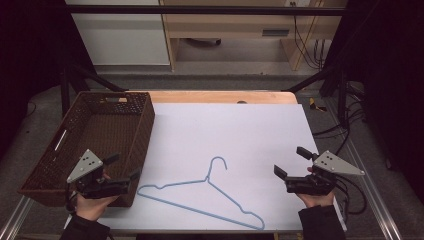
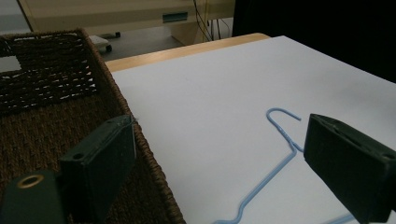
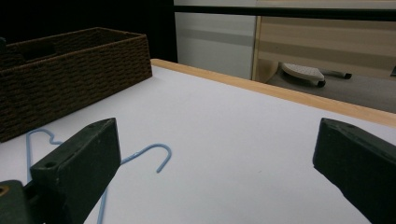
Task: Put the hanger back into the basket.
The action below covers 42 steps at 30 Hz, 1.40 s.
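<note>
I hold both the left gripper (image 1: 122,167) and right gripper (image 1: 289,162) unclenched and empty, flanking the blue wire hanger (image 1: 202,192) at 9 and 3 o'clock for a 2-sided pickup toward the wicker basket (image 1: 145,125).

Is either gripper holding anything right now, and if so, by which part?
Nothing is held. The left gripper and right gripper both stand open and empty, either side of the blue hanger, which lies flat on the white sheet.

light: dim, dark surround | shadows: soft | focus: slightly soft
</note>
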Each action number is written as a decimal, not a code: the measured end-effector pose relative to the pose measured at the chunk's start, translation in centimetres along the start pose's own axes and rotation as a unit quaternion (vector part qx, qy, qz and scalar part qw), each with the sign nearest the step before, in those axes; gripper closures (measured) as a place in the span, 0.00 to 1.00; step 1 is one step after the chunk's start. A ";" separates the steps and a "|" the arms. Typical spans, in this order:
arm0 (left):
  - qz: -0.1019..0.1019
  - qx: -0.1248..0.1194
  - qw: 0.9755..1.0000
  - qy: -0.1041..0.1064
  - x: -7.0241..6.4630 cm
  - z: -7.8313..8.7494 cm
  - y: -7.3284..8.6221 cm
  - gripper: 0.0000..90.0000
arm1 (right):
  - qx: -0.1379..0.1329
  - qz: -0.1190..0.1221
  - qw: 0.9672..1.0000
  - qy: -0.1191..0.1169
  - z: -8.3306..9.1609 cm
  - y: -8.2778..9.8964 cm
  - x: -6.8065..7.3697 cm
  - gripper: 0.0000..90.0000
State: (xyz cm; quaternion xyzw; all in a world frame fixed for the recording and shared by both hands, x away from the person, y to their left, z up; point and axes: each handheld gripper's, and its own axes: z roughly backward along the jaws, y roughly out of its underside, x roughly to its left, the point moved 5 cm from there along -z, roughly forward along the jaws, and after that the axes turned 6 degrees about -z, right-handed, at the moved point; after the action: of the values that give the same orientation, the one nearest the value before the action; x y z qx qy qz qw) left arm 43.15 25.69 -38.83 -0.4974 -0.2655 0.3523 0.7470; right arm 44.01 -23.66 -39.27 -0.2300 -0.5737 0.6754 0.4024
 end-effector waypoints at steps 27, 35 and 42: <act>-0.029 0.007 0.999 0.027 -2.6 -1.0 -0.7 0.11 | 0.140 0.046 0.987 -0.070 -6.2 2.2 6.4 0.13; -0.032 0.014 0.999 0.034 -3.2 -1.5 -0.4 0.12 | 0.205 0.061 0.973 -0.091 -8.9 4.5 8.9 0.22; -0.036 0.022 0.998 0.039 -3.5 -2.0 -0.2 0.12 | 0.270 0.075 0.956 -0.091 -10.9 6.9 10.2 0.31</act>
State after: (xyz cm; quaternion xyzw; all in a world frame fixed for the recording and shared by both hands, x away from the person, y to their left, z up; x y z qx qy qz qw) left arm 42.53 21.76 -39.55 -0.4845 -0.2465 0.3111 0.7796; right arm 44.67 -9.11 -46.98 -0.0927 -0.3854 0.8512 0.3441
